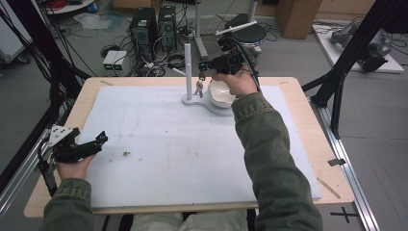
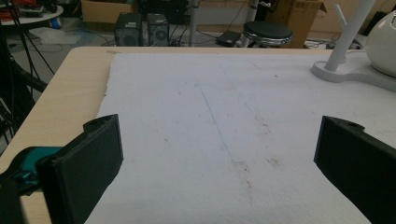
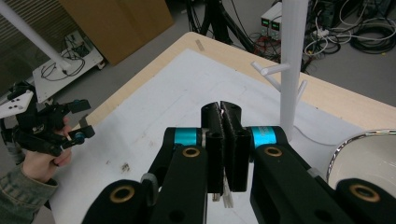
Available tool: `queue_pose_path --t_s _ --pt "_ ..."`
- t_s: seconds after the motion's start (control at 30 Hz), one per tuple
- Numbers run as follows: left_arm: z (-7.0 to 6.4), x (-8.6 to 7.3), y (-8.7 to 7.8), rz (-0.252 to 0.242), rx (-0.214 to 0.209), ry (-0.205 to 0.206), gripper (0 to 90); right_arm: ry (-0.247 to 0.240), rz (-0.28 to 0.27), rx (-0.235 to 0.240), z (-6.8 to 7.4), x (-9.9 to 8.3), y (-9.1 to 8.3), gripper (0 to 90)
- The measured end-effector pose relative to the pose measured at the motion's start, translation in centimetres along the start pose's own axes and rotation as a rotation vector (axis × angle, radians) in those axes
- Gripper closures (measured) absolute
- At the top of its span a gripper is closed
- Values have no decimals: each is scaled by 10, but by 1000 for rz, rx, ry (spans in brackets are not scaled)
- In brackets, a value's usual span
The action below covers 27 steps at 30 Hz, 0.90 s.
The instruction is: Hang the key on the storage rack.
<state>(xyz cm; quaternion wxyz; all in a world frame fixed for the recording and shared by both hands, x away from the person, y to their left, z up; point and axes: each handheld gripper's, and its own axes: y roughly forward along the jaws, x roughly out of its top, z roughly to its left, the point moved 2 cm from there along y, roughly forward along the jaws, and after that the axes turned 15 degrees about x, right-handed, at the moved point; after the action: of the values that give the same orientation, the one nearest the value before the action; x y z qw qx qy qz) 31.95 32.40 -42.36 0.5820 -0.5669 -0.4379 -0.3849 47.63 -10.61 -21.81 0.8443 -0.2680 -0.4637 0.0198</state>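
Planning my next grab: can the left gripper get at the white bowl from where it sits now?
Probably not without a long move. The left gripper rests open at the near left edge, while the white bowl sits far across the table, and the right gripper, holding keys, crowds that spot.

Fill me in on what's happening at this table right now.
A person works with a two-jaw gripper in each hand. The right gripper, at the far side of the table, is shut on a bunch of keys that dangles beside the post of a white peg stand. A white bowl sits on the stand's base just right of it. The left gripper rests open and empty near the table's left edge, over the white mat.
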Motion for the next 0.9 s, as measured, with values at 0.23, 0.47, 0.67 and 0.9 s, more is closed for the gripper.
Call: queue_pose_path --t_s 0.23,0.47,0.67,0.9 --pt "1 0 0 -1 2 -5 17 -21 12 -7 -3 11 6 882" --pt "1 0 -1 -1 -2 -7 17 -26 19 -22 -5 27 11 882" --pt "0 -1 0 4 -7 -3 17 -31 26 -34 -8 37 21 882" --pt "0 -1 0 1 -6 -11 17 -40 40 -47 -11 47 31 883"
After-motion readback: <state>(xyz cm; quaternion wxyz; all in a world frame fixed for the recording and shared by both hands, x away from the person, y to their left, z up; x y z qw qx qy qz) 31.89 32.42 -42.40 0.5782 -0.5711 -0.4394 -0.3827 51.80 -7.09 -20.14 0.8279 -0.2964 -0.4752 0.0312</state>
